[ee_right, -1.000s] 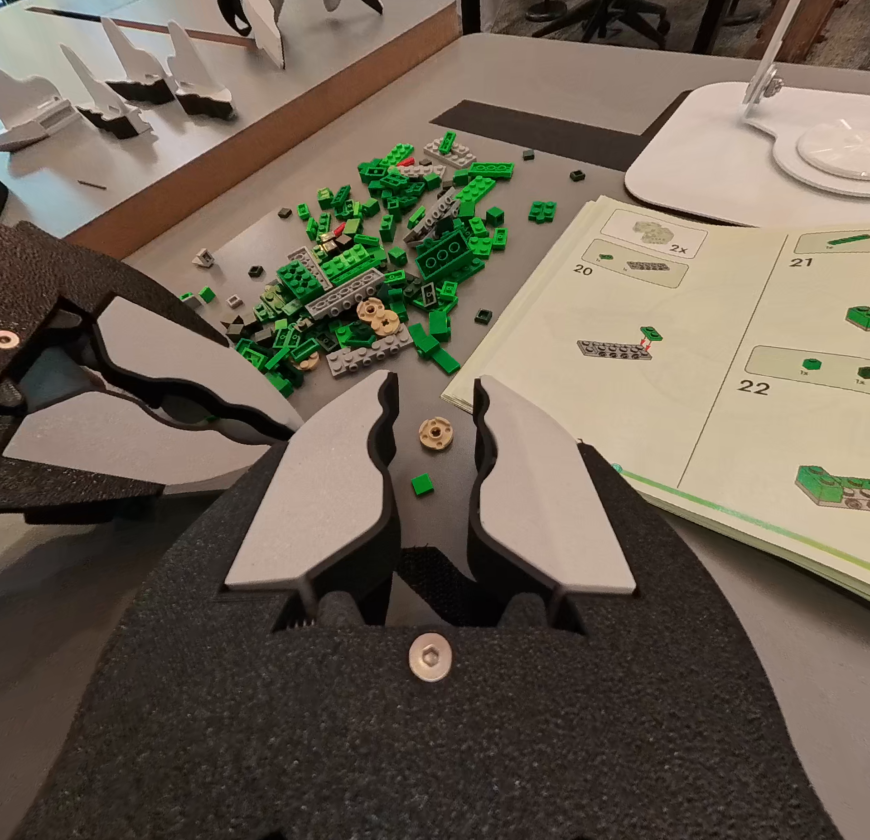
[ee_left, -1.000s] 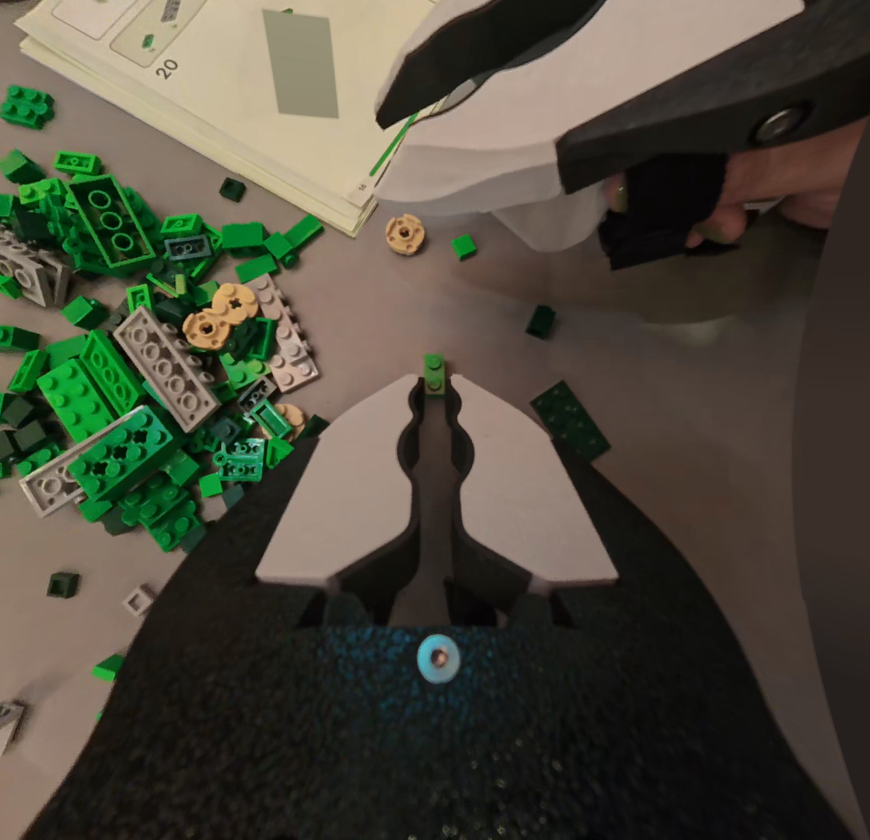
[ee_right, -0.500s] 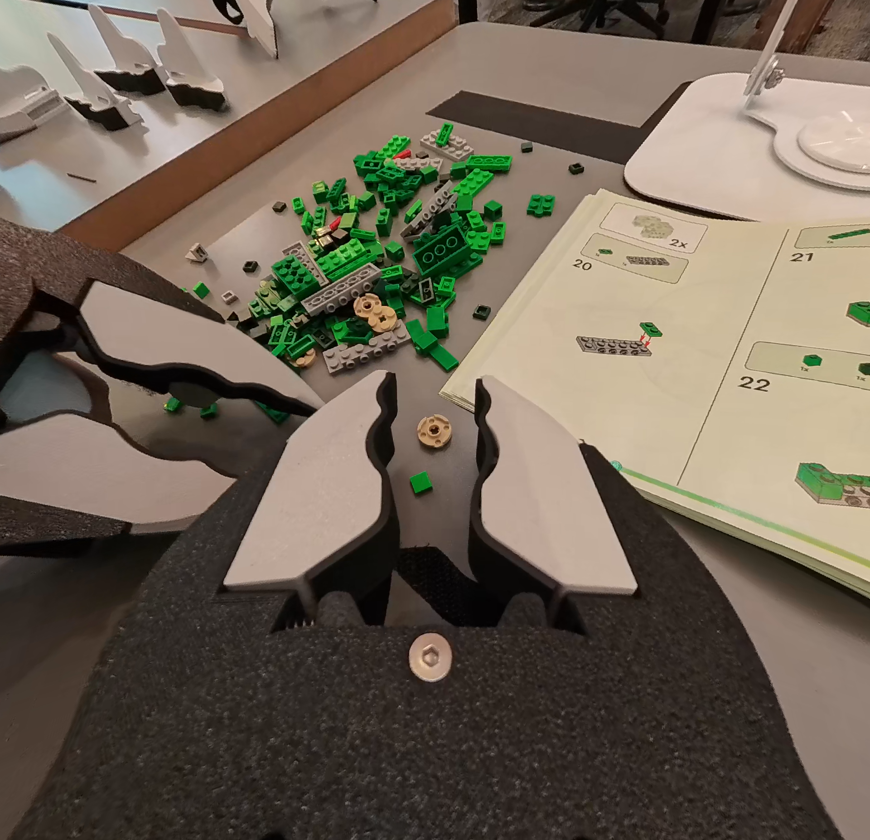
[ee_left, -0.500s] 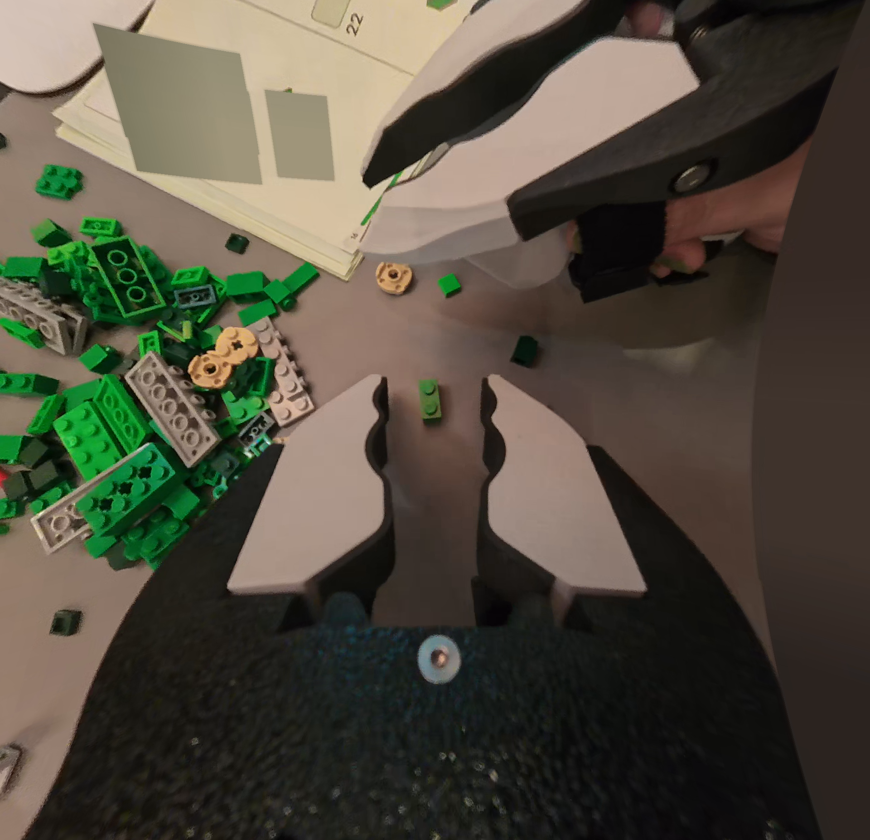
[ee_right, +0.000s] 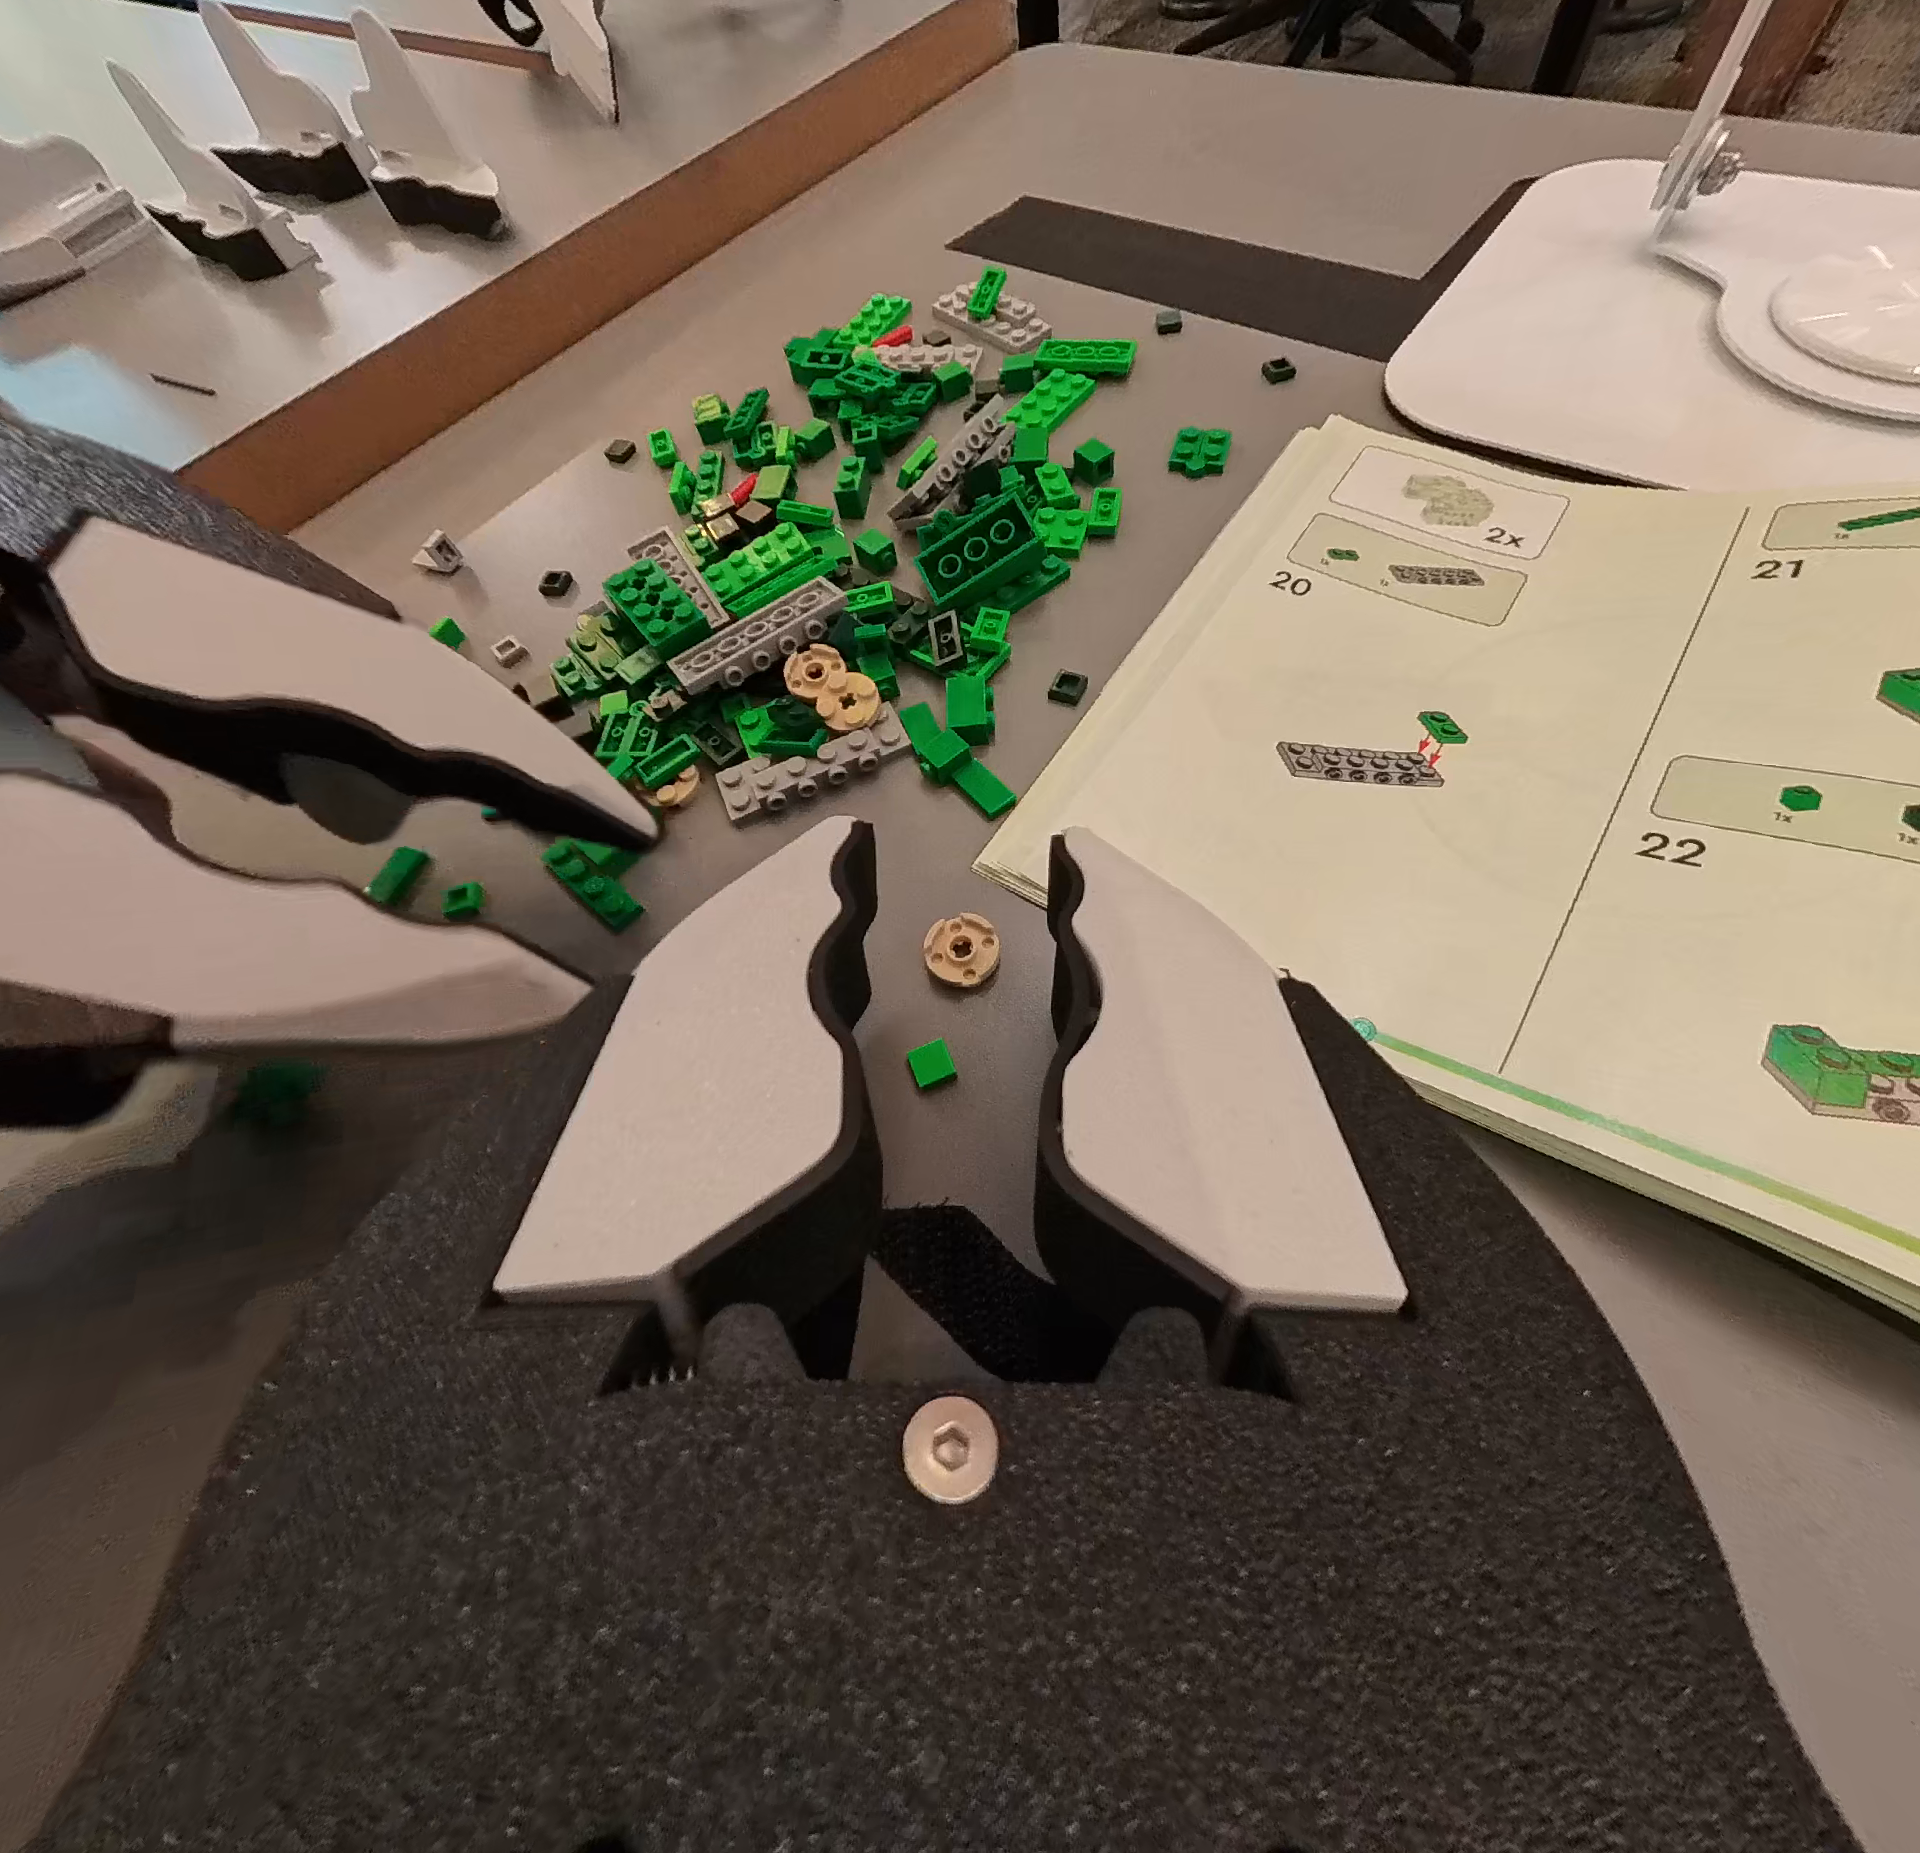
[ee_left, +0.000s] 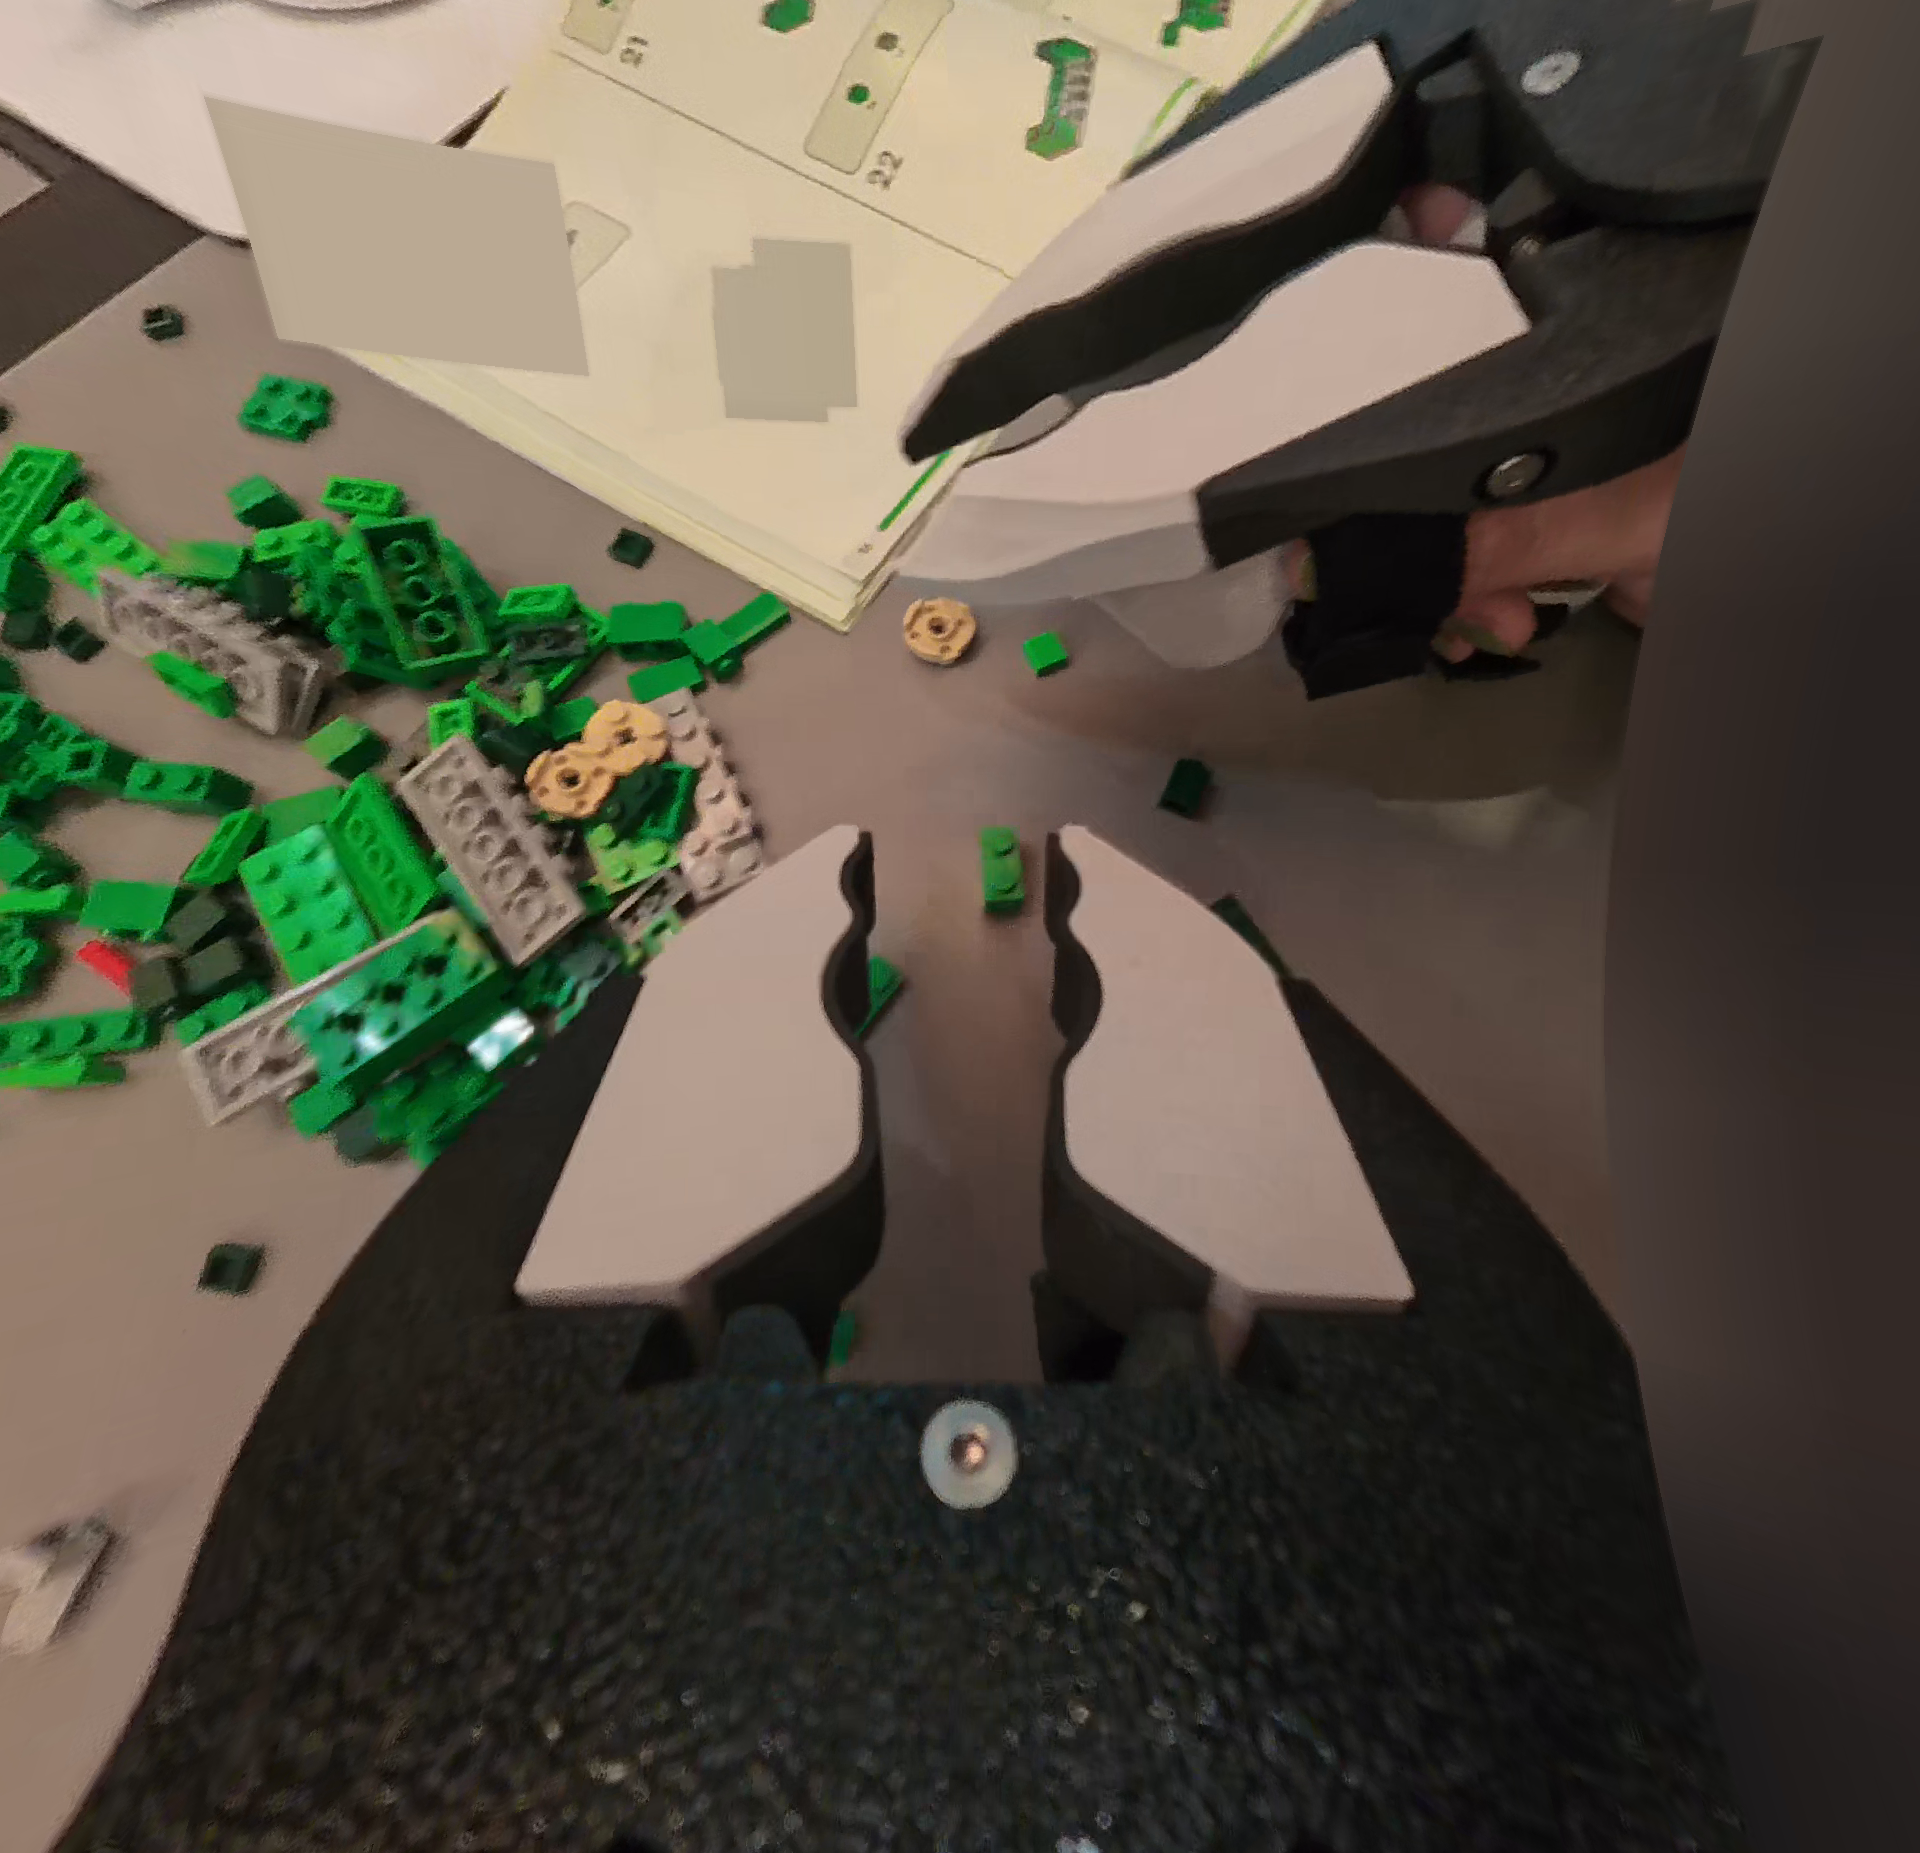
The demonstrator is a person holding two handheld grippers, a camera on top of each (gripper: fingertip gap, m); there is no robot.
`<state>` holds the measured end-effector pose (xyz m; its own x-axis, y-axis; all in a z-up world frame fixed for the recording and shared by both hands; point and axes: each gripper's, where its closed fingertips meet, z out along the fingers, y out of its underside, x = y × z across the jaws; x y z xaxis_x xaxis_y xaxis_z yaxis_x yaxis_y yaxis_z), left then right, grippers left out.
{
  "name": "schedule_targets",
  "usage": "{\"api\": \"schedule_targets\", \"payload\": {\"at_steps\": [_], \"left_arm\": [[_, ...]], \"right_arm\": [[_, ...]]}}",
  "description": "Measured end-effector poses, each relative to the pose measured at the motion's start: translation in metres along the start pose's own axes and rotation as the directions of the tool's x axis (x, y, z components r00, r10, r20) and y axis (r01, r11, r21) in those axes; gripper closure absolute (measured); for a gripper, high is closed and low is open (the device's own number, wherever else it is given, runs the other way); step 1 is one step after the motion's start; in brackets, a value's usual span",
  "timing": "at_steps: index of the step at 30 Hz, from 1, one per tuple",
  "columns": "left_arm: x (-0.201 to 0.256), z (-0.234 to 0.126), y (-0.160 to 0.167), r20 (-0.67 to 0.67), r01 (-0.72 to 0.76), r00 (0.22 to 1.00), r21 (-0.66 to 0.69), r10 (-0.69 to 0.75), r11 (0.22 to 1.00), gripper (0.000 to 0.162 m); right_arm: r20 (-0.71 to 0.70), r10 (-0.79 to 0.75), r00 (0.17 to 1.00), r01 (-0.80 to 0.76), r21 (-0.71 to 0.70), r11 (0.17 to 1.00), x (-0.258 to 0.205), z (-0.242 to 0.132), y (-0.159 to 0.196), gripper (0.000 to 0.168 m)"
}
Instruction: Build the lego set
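1. The left gripper point(ee_left: 961, 847), two pale grey fingers with black inner edges on a black textured body, is released, with a wide gap between its tips and nothing in it.
2. A small green two-stud plate point(ee_left: 1002, 869) lies flat on the grey table point(ee_left: 1351, 972) between the left fingertips, just beside the right-hand finger and apart from the other.
3. The right gripper point(ee_right: 961, 847), of the same build, is also spread apart and empty, hovering low over the table.
4. A tan round one-stud plate point(ee_right: 962, 952) and a small flat green square tile point(ee_right: 931, 1062) lie on the table in the gap between the right gripper's fingers, touching neither.
5. A loose heap of green and grey bricks point(ee_right: 852, 577) is spread on the table ahead of the right gripper and to the left of the left gripper; two more tan round plates point(ee_right: 831, 689) rest on its near edge.
6. A pale green open instruction booklet point(ee_right: 1455, 723) lies on the table to the right of the heap, its near corner close to the tan round plate.
7. A white flat stand base point(ee_right: 1558, 349) sits beyond the booklet.
8. In the left wrist view a person's hand point(ee_left: 1538, 577) grips the right gripper's handle, beside the booklet's corner.
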<state>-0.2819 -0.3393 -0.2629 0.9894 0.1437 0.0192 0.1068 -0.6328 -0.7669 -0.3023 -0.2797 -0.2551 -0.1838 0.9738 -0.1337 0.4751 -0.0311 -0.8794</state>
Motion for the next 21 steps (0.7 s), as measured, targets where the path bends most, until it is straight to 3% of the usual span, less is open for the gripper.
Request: {"api": "schedule_targets", "payload": {"at_steps": [10, 17, 21], "left_arm": [[-0.069, -0.067, 0.035, 0.266, 0.189, 0.946, 0.016, -0.187, 0.982, 0.133], [-0.073, -0.067, 0.034, 0.281, 0.192, 0.940, 0.036, -0.194, 0.981, 0.138], [-0.087, -0.068, 0.055, 0.393, 0.184, 0.909, -0.085, -0.136, 0.979, 0.147]], "right_arm": [[0.006, -0.005, 1.000, 0.005, -0.009, 1.000, -0.001, 0.001, 0.001, 0.137], [0.007, -0.013, 1.000, 0.013, -0.009, 1.000, -0.002, 0.001, 0.001, 0.137], [-0.002, -0.037, 0.999, 0.037, -0.016, 0.999, -0.003, 0.001, 0.002, 0.137]]}}
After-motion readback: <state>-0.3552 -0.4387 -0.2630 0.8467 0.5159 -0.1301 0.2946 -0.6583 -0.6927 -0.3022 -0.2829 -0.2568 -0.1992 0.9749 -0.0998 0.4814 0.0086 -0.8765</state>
